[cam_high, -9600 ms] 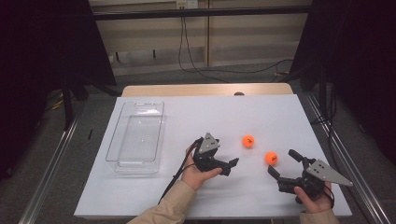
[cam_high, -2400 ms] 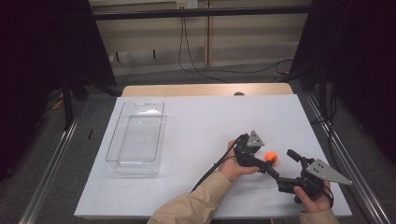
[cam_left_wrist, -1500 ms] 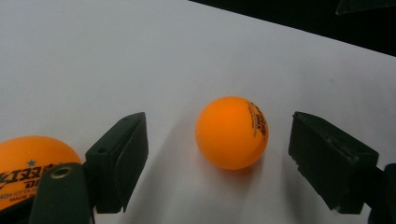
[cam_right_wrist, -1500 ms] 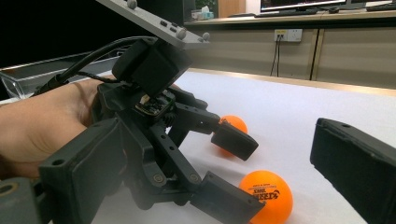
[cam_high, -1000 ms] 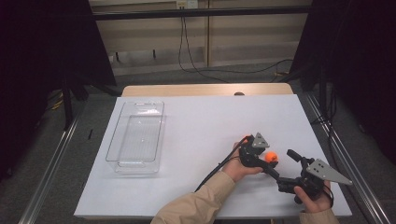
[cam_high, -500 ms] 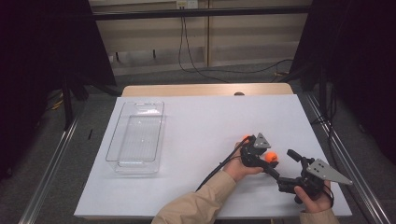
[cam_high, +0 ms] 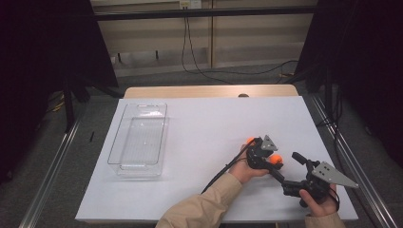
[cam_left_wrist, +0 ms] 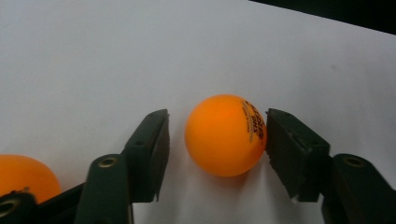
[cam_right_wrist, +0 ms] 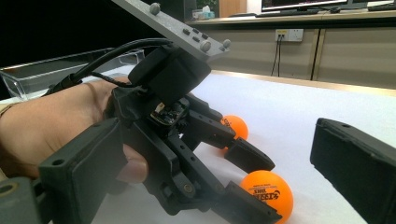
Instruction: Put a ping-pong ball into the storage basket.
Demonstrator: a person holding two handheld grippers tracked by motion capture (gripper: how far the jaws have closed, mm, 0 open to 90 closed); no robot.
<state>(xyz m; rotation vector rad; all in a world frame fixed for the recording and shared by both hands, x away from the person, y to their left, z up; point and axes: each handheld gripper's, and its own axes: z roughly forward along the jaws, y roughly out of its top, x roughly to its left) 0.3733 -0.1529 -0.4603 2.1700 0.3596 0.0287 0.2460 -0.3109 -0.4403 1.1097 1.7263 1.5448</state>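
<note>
- We are seeing the orange ball (cam_left_wrist: 225, 135) as round, so it has no long axis; the dark print on it is facing the right-hand jaw in the left gripper view.
- It is sitting on the white table (cam_high: 204, 128), near the right front part, between the jaws of the left gripper (cam_left_wrist: 217, 149).
- The left gripper's jaws have just been closing around this ball: one jaw is touching the printed side, while a narrow gap is showing at the other, so we are not yet calling it grasped.
- A second orange ball (cam_high: 249, 140) is lying just beside the left gripper, on its far side in the high view.
- The right gripper (cam_high: 289, 167) is resting near the front right, jaws standing wide apart and holding nothing, pointing toward the left gripper.
- A clear plastic tray (cam_high: 139, 139) is standing well apart at the left of the table.
- Nothing is lying between the ball and the jaws.
- The ball is looking smooth, matte and bright orange, with a small block of dark lettering.
</note>
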